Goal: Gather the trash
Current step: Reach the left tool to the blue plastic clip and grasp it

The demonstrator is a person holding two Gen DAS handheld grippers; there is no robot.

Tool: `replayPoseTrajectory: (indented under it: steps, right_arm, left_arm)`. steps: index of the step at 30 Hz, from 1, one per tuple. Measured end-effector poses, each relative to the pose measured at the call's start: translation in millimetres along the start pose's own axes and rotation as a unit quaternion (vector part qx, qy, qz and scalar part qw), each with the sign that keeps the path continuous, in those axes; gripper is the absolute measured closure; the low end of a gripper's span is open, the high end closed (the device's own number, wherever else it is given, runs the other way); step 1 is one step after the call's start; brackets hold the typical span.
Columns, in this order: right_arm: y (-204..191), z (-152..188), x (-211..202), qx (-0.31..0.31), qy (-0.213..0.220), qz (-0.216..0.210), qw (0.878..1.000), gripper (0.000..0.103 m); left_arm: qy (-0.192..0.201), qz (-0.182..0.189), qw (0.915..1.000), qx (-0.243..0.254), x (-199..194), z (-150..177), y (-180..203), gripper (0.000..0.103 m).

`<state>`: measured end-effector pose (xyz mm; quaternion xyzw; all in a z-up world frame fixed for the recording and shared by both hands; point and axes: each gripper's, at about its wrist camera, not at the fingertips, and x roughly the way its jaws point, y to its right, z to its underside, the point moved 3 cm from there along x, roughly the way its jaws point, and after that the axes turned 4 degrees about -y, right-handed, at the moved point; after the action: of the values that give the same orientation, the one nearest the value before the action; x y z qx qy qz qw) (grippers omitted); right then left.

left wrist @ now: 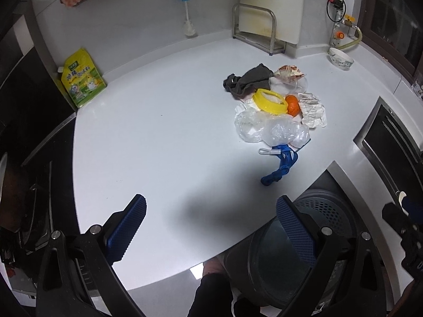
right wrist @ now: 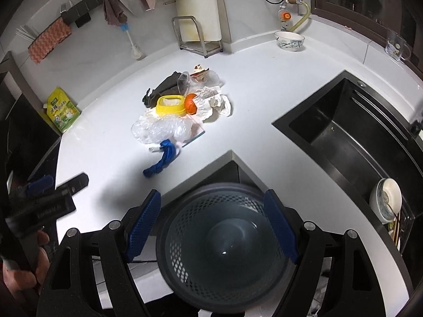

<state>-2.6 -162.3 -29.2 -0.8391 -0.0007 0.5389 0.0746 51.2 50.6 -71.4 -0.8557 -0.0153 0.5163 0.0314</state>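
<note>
A heap of trash lies on the white counter [left wrist: 158, 132]: a dark rag [left wrist: 251, 80], a yellow plastic ring [left wrist: 269, 103], an orange [left wrist: 293, 105], crumpled paper [left wrist: 313, 111], clear plastic wrap [left wrist: 272, 130] and a blue knotted bag [left wrist: 280, 167]. The same heap shows in the right wrist view, with the ring [right wrist: 170, 104] and the blue bag [right wrist: 161, 162]. A grey mesh waste basket [right wrist: 224, 245] stands on the floor below the counter corner. My left gripper [left wrist: 211, 227] is open and empty over the counter's near edge. My right gripper [right wrist: 211, 224] is open and empty above the basket.
A yellow-green refill pouch [left wrist: 82, 79] leans at the left wall. A metal rack [left wrist: 259, 31] with a cutting board and a patterned bowl [left wrist: 341, 58] stand at the back. A black sink [right wrist: 351, 129] lies to the right, with dishes [right wrist: 386, 200] beside it.
</note>
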Motion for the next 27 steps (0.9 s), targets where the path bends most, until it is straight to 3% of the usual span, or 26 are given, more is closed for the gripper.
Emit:
replayPoseTrajectory:
  steps: [11,23,27]
  right_arm:
    - [31,-21,42,0.005,-0.006,0.028,1.0,0.027]
    - [71,-9,69,0.024,-0.029,0.028,0.999,0.027]
    - [73,-7,75,0.025,-0.035,0.026,0.999,0.027]
  left_arm:
    - [0.0,0.036,0.9993,0.01,68,-20,54,0.006]
    - [0.006,0.042,0.9989,0.02,117,-24,97,0.007]
    - [0.012,0.033,0.9992,0.016,124,-25,98,0.021]
